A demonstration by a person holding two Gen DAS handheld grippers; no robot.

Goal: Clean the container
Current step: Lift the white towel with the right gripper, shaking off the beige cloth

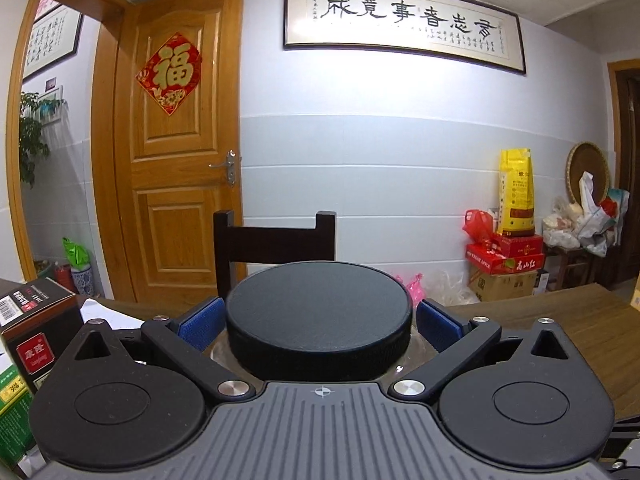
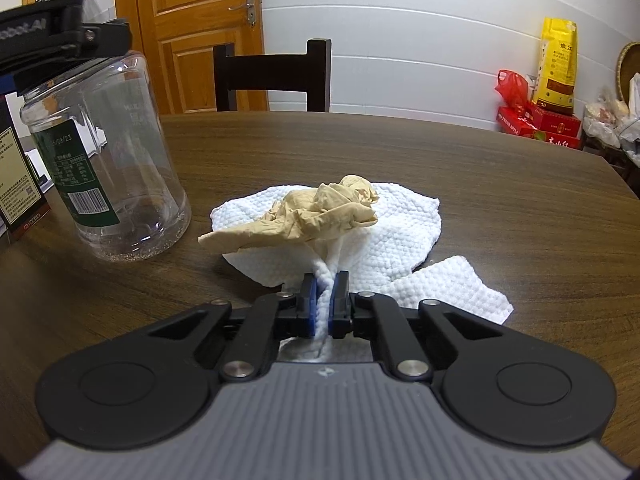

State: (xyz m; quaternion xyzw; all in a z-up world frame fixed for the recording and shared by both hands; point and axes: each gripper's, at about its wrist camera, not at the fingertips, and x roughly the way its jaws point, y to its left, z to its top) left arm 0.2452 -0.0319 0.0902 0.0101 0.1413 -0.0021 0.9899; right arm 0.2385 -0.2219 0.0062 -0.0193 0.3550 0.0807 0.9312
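Both wrist views face chair [image 1: 274,240] — close, low.

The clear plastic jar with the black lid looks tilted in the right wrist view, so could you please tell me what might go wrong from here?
1. The clear plastic jar leans, held only at its round black lid by the left gripper; it could slip or tip.
2. The right gripper pinches only a thin fold of the white textured cloth, which might pull free.
3. The crumpled beige tissue lies loose on that cloth and may slide onto the brown wooden table when it is lifted.
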